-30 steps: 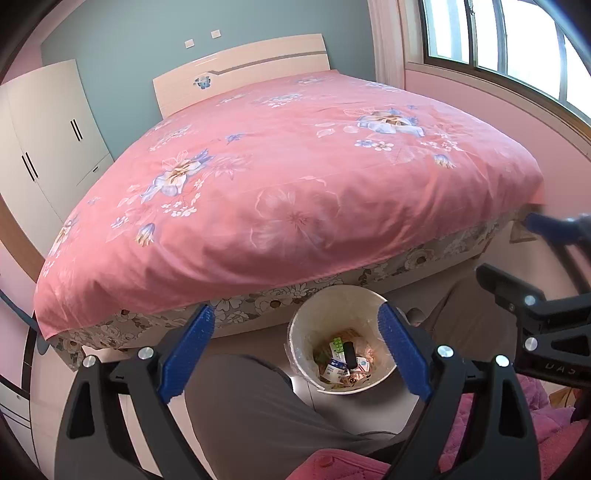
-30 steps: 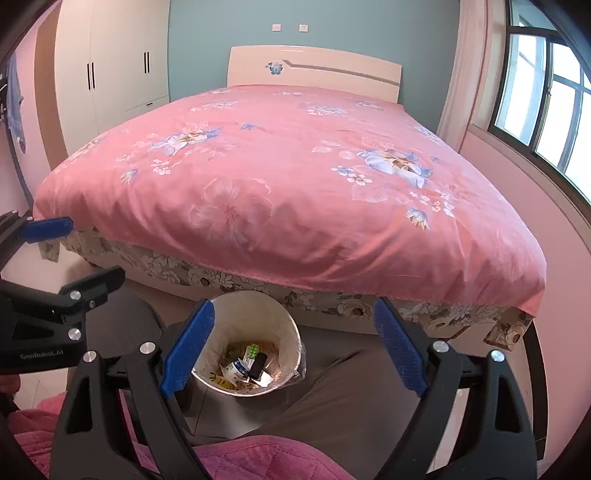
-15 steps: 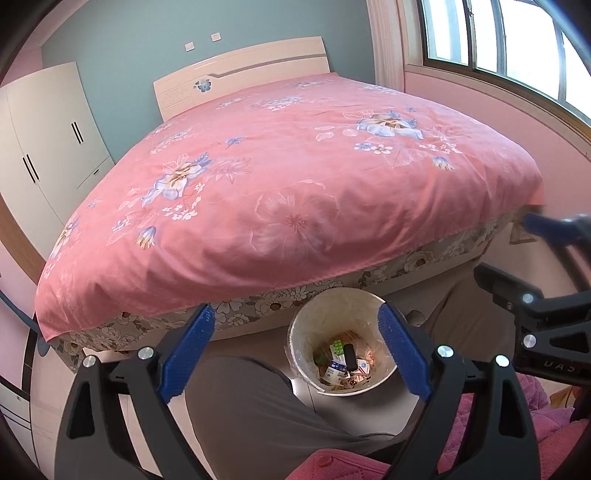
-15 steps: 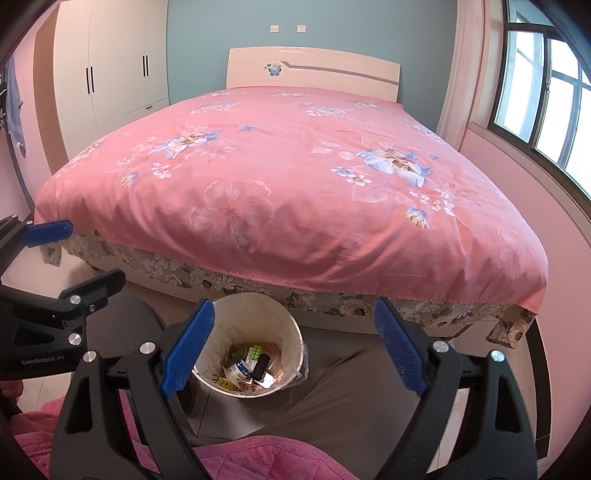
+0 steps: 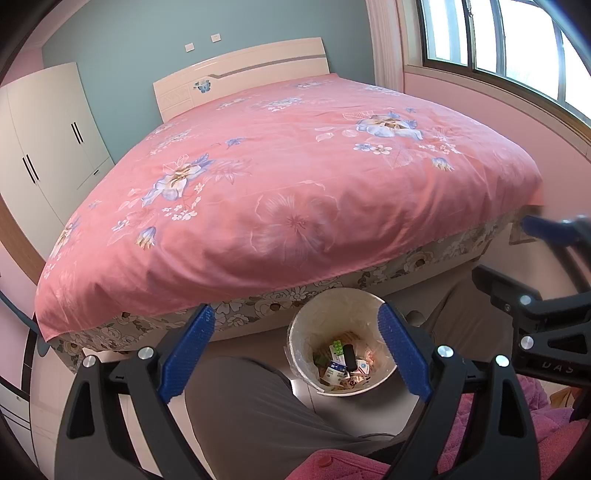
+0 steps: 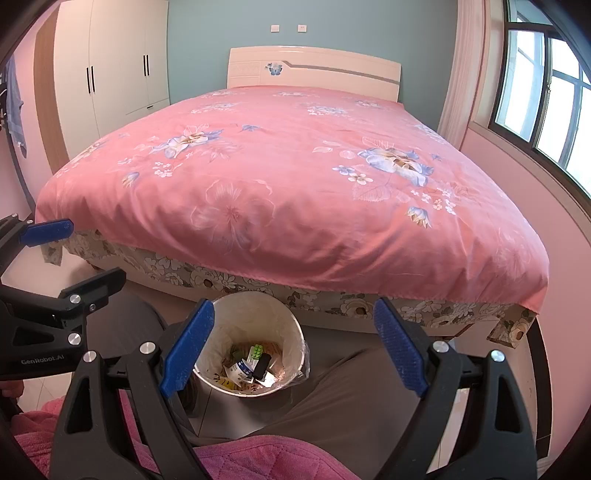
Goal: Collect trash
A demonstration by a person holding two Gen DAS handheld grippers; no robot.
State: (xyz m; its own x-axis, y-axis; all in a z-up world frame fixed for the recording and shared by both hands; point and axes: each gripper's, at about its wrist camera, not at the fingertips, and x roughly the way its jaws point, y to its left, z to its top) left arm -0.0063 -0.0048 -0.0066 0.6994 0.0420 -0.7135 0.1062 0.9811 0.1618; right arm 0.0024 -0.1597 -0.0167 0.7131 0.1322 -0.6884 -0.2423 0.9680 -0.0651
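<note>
With the left gripper and right gripper both spread and empty, and the trash lying inside the bin at the bed's foot edge, you appear finished; next, confirm nothing remains outside.

I see a bed under a pink floral cover, cream headboard against a teal wall. White wardrobe stands left; daylight enters a window right, side walls pink
</note>
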